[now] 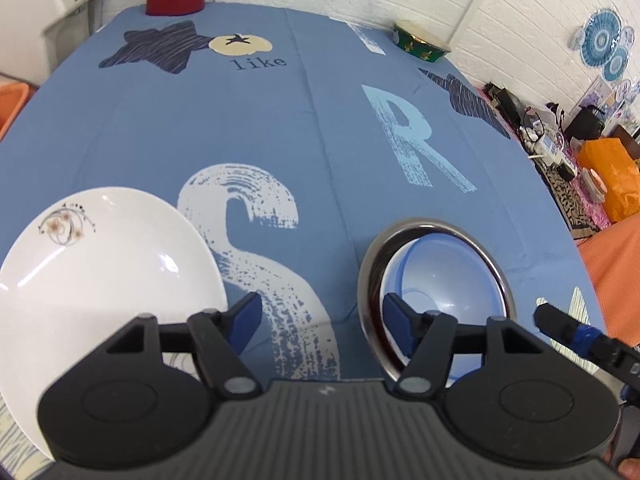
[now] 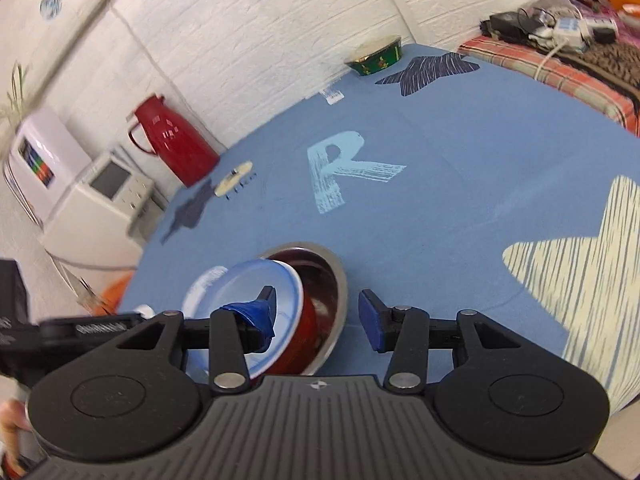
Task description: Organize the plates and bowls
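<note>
Right gripper, fingers spread apart over the table; beside the left finger, a pale blue bowl nested inside a steel bowl; green bowl far ahead

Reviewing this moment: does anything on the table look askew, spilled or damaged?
Nothing is spilled or broken. One oddity: the blue bowl sits tilted inside the steel bowl, not nested flat. On the right gripper, one of its fingers has loose, crumpled blue tape. The white plate lies flat.
</note>
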A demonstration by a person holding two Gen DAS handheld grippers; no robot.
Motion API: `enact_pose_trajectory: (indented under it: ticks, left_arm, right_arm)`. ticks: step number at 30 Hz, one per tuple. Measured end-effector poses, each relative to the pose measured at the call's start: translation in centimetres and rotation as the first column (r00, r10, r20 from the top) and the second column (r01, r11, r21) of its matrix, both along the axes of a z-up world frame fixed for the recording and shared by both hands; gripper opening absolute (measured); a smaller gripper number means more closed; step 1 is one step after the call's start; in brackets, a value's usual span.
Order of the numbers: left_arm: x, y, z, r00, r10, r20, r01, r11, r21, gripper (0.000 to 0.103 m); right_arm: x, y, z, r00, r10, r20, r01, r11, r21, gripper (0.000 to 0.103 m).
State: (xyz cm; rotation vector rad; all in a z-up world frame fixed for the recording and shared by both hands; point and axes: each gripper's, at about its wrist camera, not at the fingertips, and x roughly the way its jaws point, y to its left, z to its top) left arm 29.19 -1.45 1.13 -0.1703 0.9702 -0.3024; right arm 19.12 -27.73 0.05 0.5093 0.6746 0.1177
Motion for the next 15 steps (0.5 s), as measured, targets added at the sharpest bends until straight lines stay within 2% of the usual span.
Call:
enact_pose_trajectory:
  ticks: [10,15]
  left_arm:
    - [-0.1,0.4,0.5,1.000,-0.009,0.026,0.009,1.000,0.005,0.066]
    - [1.1,0.6,0.7,0.999,-0.042,-0.015,0.042,0.999,0.001,0.066]
  right_arm:
    - [2.8,0.6,-1.3,0.989,0.060,-0.135,-0.084,0.980,-0.181,0.031]
    - [3.4,0.5,-2.1,0.984,0.062,-0.166,-0.092,0.979,-0.180,0.031]
